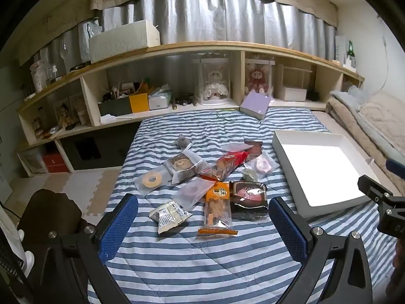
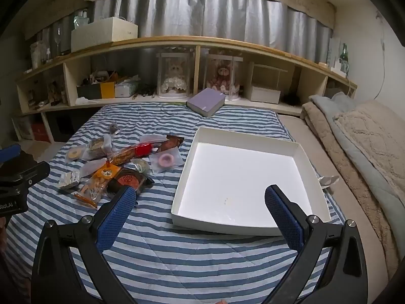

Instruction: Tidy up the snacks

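Left wrist view: snack packets (image 1: 202,177) piled mid-frame on the striped bed (image 1: 202,266), white box (image 1: 286,172) at right. Left gripper (image 1: 202,217) and right gripper (image 2: 202,207) both spread wide, empty. Packets look light, crinkly, slippery; I'd pinch a sealed edge, go gentle on cookies.

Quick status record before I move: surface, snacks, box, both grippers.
surface: striped blanket
snacks: wrapped packets in a loose pile, some overlapping, all outside the box
box: white box, open, no packets inside, to the right of the pile
left gripper: open, holding nothing, facing the pile
right gripper: open, holding nothing, facing the box
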Demonstrator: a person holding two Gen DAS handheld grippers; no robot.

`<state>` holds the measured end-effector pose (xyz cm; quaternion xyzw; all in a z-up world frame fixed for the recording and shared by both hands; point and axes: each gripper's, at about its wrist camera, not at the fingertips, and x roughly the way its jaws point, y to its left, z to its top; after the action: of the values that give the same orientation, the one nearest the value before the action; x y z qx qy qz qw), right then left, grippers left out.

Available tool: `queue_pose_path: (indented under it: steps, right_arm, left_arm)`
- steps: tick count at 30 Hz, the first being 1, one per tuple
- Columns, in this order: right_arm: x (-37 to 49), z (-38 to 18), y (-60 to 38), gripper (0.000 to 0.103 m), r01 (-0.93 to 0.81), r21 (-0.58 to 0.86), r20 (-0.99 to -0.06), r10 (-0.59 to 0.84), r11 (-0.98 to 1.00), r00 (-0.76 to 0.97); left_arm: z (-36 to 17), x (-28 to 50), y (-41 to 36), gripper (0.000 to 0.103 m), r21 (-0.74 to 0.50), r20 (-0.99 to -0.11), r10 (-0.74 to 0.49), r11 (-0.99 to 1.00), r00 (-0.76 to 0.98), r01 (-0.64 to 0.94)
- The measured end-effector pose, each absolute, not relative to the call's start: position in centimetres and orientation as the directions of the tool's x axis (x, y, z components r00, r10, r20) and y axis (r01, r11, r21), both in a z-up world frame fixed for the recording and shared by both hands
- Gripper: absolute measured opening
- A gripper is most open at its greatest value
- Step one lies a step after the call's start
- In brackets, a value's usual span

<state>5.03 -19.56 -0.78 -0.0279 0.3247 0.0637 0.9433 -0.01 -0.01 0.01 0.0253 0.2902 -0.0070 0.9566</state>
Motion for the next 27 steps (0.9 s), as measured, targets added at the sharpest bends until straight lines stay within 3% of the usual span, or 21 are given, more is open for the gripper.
queue_pose_path:
  steps: [27]
  right_arm:
    - [5.01, -0.55, -19.84, 0.103, -0.137, -0.007, -0.615, 0.104, 0.991, 0.782]
  left_arm:
    - [0.0, 0.02, -0.01, 0.103, 0.043, -0.551, 0.001, 0.999, 0.834, 0.027]
